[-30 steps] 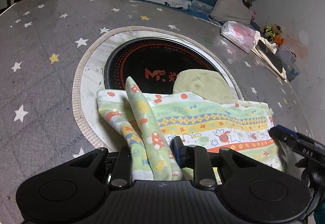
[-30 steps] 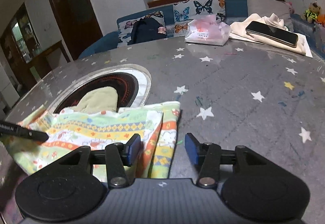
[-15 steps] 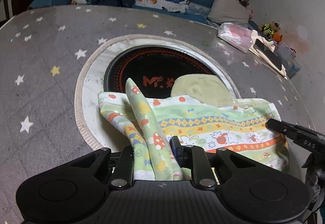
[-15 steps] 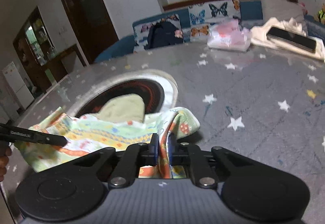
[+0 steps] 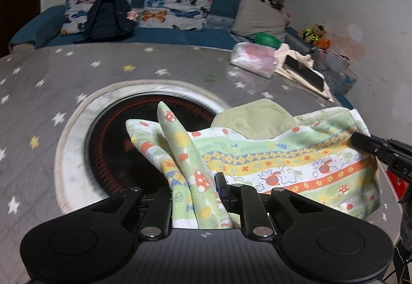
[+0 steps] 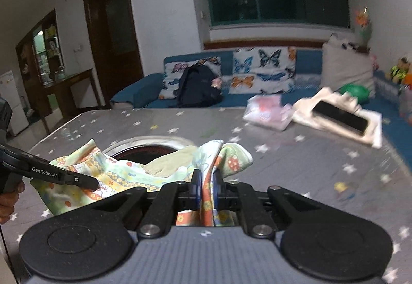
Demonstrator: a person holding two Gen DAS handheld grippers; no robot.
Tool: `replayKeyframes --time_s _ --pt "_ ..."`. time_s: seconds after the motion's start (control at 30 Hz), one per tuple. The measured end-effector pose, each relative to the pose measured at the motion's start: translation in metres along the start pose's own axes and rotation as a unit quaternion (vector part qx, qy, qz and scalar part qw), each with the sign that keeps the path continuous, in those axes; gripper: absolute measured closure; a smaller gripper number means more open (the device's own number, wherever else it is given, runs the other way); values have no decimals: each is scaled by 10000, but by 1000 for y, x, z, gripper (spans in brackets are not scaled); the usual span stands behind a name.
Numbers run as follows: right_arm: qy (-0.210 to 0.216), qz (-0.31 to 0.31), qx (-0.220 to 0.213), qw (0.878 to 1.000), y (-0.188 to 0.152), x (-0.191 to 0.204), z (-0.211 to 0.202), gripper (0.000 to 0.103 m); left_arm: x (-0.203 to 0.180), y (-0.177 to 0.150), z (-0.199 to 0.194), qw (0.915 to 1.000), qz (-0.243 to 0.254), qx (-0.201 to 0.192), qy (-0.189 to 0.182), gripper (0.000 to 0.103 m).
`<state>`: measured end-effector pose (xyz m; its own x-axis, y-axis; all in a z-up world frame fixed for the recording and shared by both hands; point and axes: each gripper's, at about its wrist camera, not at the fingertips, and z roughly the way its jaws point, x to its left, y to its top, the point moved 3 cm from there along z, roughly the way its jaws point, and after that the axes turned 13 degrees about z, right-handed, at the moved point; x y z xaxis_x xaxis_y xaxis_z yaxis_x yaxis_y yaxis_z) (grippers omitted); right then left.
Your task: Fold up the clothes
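Observation:
A small garment (image 5: pixel 283 163), pale green with orange and yellow stripes and mushroom prints, hangs spread between my two grippers above the table. My left gripper (image 5: pixel 193 188) is shut on a bunched corner of it, which sticks up between the fingers. My right gripper (image 6: pixel 206 181) is shut on the opposite edge, a fold of cloth pinched between its blue pads. A plain pale green part (image 5: pixel 252 119) of the garment shows behind the upper hem. In the left wrist view the right gripper (image 5: pixel 360 142) shows at the far right; in the right wrist view the left gripper (image 6: pixel 87 182) shows at the left.
The table (image 5: pixel 77 73) has a grey cover with stars and a round black hob (image 5: pixel 108 150) set in a white ring under the garment. A pink tissue pack (image 5: pixel 252 59) and a phone (image 5: pixel 303 73) on a cream cloth lie at the far right. A sofa with a backpack (image 5: pixel 108 19) stands behind.
The right gripper went from open beside the garment's edge to shut on it. Both grippers then rose, lifting the garment off the table.

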<state>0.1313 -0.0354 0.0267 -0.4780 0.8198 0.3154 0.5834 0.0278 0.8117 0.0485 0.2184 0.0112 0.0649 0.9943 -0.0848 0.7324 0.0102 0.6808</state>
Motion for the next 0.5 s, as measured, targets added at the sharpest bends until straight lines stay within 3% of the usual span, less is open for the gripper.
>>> replayKeyframes --time_s 0.5 --pt "-810 -258 -479 9952 51 -52 -32 96 -78 67 43 9983 537 24 -241 88"
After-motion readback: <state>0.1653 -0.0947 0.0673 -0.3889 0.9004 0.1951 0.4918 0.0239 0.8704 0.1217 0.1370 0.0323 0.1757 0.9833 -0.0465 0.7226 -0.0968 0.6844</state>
